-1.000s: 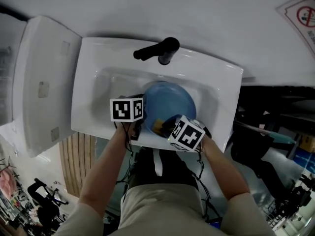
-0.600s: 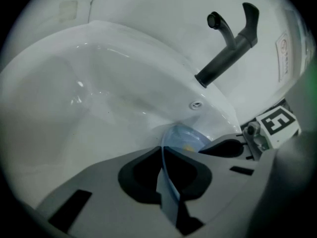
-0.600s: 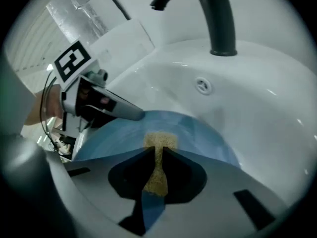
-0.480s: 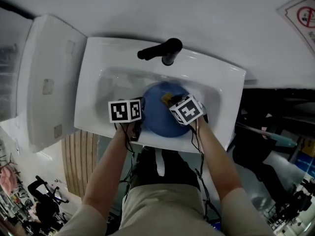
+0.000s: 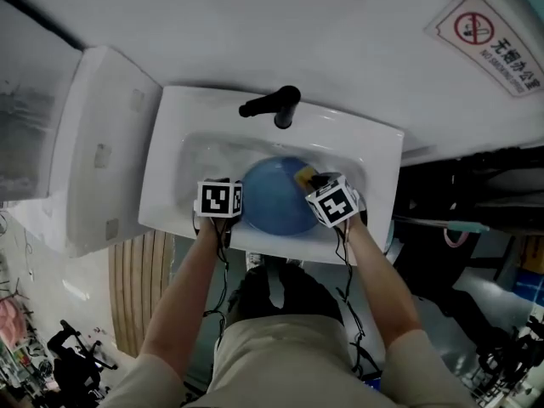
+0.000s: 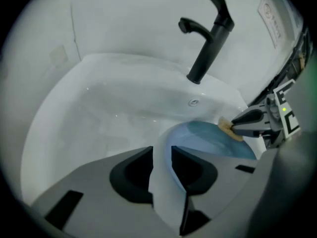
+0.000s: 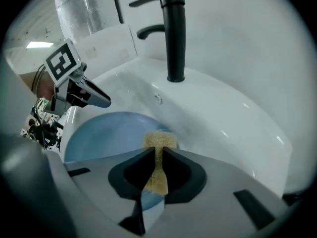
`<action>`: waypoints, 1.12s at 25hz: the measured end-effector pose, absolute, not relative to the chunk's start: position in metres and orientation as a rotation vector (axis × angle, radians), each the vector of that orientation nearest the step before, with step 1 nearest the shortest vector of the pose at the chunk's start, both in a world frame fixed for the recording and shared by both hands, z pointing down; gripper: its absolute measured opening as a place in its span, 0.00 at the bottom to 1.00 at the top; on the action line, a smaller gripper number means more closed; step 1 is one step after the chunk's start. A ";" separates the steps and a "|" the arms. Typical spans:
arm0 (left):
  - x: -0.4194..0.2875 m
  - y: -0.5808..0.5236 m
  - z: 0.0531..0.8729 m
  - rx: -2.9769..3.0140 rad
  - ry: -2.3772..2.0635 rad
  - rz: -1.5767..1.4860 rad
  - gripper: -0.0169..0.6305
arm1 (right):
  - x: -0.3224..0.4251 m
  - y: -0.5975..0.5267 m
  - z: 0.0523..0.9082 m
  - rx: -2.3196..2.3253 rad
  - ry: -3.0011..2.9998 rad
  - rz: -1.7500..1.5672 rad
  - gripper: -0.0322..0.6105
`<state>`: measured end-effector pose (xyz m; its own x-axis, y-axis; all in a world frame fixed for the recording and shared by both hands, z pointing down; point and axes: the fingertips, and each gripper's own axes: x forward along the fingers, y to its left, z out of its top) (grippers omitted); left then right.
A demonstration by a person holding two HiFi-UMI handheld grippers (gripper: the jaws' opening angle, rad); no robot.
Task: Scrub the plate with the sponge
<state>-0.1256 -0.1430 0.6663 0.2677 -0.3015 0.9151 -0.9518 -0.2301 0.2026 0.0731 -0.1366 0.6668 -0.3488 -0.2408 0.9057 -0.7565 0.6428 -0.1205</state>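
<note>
A blue plate (image 5: 276, 195) lies tilted in the white sink (image 5: 170, 143). My left gripper (image 5: 240, 202) is at the plate's left rim. In the left gripper view its jaws (image 6: 162, 150) are opening, with the plate's rim (image 6: 218, 140) still between them. My right gripper (image 5: 316, 185) is over the plate's far right edge, shut on a yellow sponge (image 5: 306, 177). The right gripper view shows the sponge (image 7: 159, 140) pinched thin between the jaws, its free end resting on the plate (image 7: 104, 133).
A black faucet (image 5: 276, 106) stands at the back of the sink, just beyond the plate. A white box-like unit (image 5: 93, 160) sits to the left of the sink. A no-smoking sign (image 5: 489, 41) hangs on the wall at upper right.
The right gripper has carried the sponge from the plate's near edge across to its far right edge. The left gripper stays at the left rim.
</note>
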 end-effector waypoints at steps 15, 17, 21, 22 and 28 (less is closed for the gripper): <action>-0.127 -0.140 0.423 2.221 -1.352 0.663 0.04 | 0.054 -0.105 0.404 1.118 -2.372 0.475 0.14; -0.124 -0.133 0.392 2.278 -1.378 0.608 0.04 | 0.050 -0.096 0.370 1.154 -2.416 0.389 0.14; -0.127 -0.122 0.333 2.369 -1.470 0.487 0.04 | 0.043 -0.076 0.311 1.225 -2.504 0.246 0.14; -0.128 -0.119 0.319 2.391 -1.492 0.467 0.04 | 0.042 -0.071 0.300 1.237 -2.526 0.225 0.14; -0.128 -0.094 0.259 2.516 -1.546 0.391 0.04 | 0.047 -0.043 0.233 1.324 -2.642 0.106 0.14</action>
<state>-0.1275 -0.0940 0.2589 0.4306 -0.8496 0.3045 -0.8922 -0.4516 0.0018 0.0469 -0.0432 0.2327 -0.5852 -0.7869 0.1959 -0.8000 0.5997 0.0188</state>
